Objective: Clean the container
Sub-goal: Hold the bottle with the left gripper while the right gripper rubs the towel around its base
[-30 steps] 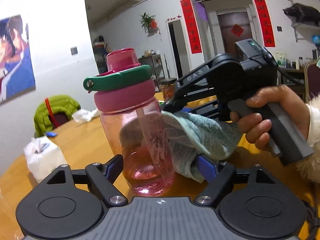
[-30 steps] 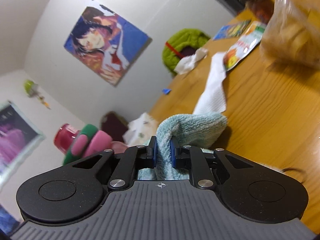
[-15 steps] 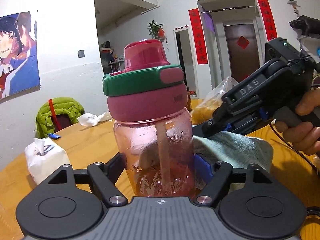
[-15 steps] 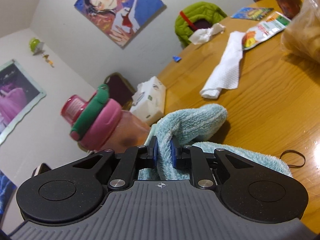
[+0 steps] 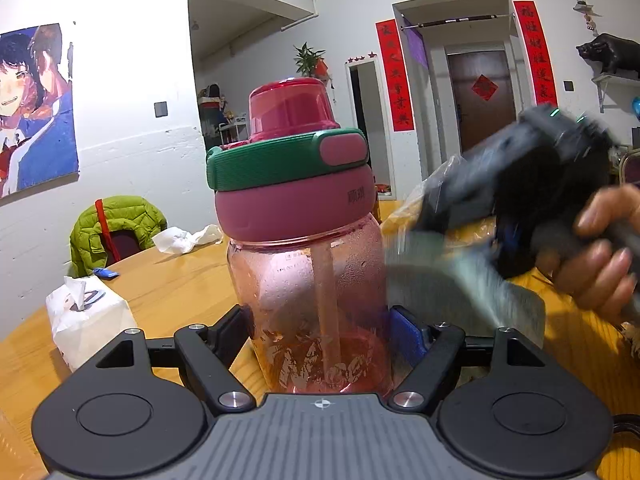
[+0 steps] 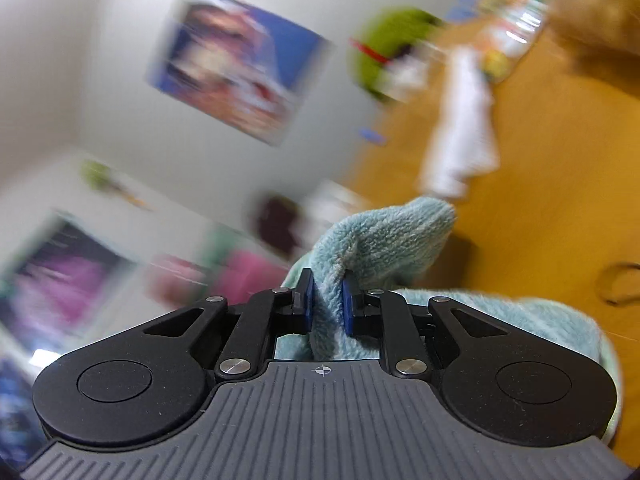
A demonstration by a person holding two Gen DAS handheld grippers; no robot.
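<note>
A pink see-through water bottle (image 5: 316, 280) with a pink lid and green carry loop stands upright between my left gripper's (image 5: 320, 330) fingers, which are shut on its lower body. My right gripper (image 6: 327, 304) is shut on a light blue-green towel (image 6: 384, 236). In the left wrist view the right gripper (image 5: 520, 184) and the towel (image 5: 460, 280) are blurred, the towel against the bottle's right side. In the right wrist view the bottle (image 6: 240, 276) is a pink blur at lower left.
A round wooden table (image 5: 172, 284) carries a tissue pack (image 5: 88, 320), crumpled white paper (image 5: 184, 238), a white cloth (image 6: 460, 132), snack packets (image 6: 516, 28) and a plastic bag of food (image 6: 592, 8). A chair with a green jacket (image 5: 116, 224) stands behind.
The bottle has come from tilted to upright in my left gripper. My right gripper with the towel has swung along the bottle's right side and is moving fast now.
</note>
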